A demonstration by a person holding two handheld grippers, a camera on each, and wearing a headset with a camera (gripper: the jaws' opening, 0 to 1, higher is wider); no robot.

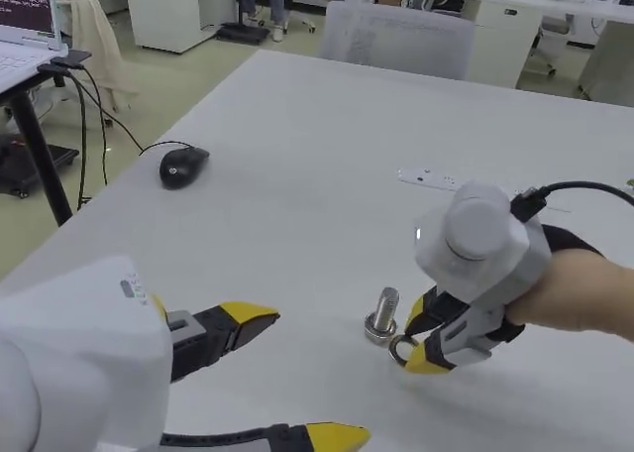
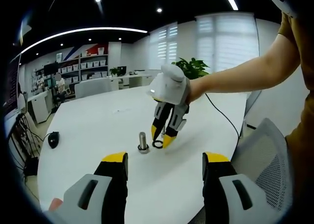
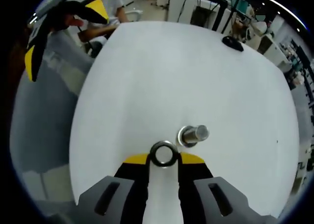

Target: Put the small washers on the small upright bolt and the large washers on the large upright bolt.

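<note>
Right gripper (image 1: 411, 353) pinching a washer (image 1: 401, 351) beside the upright bolt (image 1: 383, 313) on the white table (image 1: 327, 125).

My right gripper's jaws are closed down on the metal ring, which sits at their yellow tips just beside the bolt; I cannot tell whether it touches the tabletop. The bolt stands toward the table's near edge. My left gripper (image 1: 307, 378) hangs wide open and empty by the near edge, apart from the bolt. Broad white surface stretches from the bolt to the far edge. A black mouse (image 1: 182, 165) lies near the left edge and a grey chair (image 1: 396, 38) stands beyond the far edge, with office floor, desks and shelving around.
</note>
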